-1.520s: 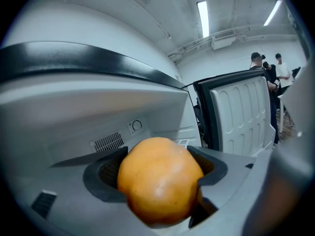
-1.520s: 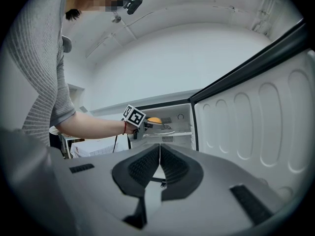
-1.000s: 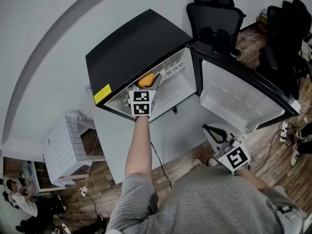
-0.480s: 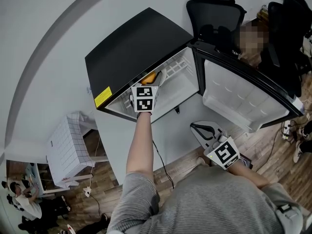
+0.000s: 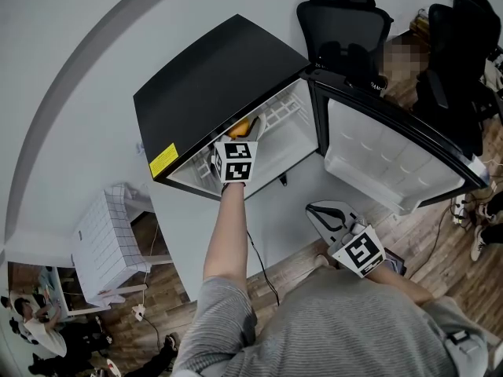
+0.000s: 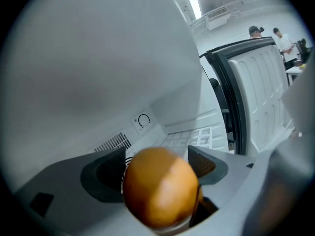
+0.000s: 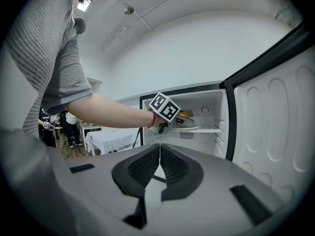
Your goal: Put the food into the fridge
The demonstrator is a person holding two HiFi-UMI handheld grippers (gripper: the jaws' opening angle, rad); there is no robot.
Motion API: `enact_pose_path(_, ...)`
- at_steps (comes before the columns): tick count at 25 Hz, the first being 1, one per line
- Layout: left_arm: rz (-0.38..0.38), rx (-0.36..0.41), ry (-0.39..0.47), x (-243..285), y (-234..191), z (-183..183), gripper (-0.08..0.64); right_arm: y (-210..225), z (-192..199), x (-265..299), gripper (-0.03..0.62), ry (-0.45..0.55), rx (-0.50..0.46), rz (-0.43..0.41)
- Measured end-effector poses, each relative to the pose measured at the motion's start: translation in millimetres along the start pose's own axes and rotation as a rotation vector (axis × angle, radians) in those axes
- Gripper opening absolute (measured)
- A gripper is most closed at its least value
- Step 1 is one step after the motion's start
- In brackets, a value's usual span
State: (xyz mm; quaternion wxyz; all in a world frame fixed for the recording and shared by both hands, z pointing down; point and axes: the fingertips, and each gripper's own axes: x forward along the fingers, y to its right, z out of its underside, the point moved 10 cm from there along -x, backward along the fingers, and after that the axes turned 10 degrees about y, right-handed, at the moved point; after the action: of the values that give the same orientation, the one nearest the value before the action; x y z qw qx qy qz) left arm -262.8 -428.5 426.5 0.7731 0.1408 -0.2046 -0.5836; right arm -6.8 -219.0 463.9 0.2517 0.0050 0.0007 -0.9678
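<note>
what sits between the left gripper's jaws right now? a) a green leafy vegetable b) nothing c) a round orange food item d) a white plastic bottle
C: the left gripper view shows the left gripper with its jaws closed on a round orange food item, held inside the open black fridge.
</note>
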Motion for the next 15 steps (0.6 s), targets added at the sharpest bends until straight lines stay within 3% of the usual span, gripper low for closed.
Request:
enact_pose_path(5,0.007,-0.017,0.010,0.4,-0.6,1.1,0.419,-2.4,1.1,-0.4,0.014,-0.003,0.003,-0.001)
enact_pose_path(15,-0.007,-0.014,0.018,-6.1,-5.0,3.0,0.420,-8.4,0.6,0.8,0.014,-0.008,0.001,-0.012)
